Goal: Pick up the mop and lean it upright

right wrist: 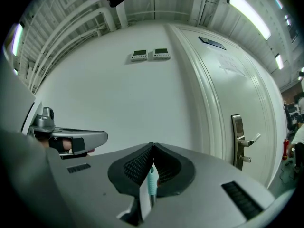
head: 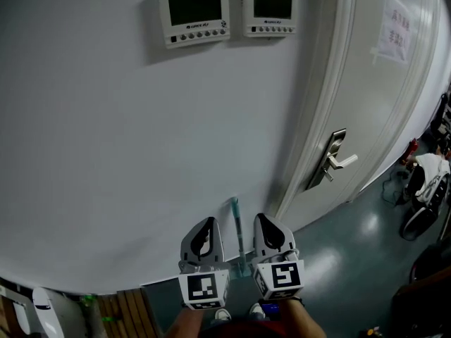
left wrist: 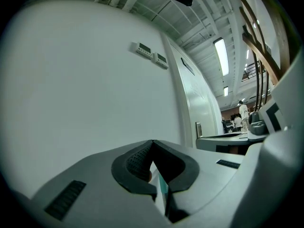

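**Mop stands by the wall, both grippers shut**

The mop (head: 235,211) stands upright just left of the door (head: 366,104). Its blue-green top leans on the white wall (head: 141,153).

The left gripper (head: 209,220) is a bit further left of the door than the mop is. The right gripper (head: 259,217) is between the mop and the door. So the mop stick is in the middle, near both, and in the head view neither one touches it.

Both grippers point level at the wall. Each has its jaws pressed together, tip to tip, with nothing pinched. In each gripper view the mop stick peeks through the slit under the closed tips.

The door has a silver handle (head: 337,162). Two small screen boxes (head: 194,14) hang high on the wall, left of the door.
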{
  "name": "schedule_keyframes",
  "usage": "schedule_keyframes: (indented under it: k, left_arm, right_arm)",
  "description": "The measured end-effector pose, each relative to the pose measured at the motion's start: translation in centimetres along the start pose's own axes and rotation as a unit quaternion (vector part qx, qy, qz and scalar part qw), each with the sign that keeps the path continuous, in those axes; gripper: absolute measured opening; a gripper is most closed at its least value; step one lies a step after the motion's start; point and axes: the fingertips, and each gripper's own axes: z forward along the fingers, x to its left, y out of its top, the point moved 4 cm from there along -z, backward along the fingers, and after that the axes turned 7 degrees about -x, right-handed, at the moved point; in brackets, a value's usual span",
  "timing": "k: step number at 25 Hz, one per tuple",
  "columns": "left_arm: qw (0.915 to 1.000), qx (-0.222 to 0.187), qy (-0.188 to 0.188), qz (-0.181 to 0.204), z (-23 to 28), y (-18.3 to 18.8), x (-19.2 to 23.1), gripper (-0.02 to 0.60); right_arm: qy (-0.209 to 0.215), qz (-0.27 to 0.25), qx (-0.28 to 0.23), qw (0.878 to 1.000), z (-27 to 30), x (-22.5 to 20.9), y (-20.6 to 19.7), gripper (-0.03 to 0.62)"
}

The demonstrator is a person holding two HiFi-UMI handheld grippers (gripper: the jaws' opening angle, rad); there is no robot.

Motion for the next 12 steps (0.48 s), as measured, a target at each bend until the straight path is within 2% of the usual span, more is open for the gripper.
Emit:
schedule_keyframes:
  k: [12]
  left_arm:
    - [0.9993,0.034,-0.013,-0.005,1.6,-3.1,-1.1,0.015]
  right_arm:
    - [0.002,-0.005,0.0,1.0,0.2,-1.1,0.0,0.015]
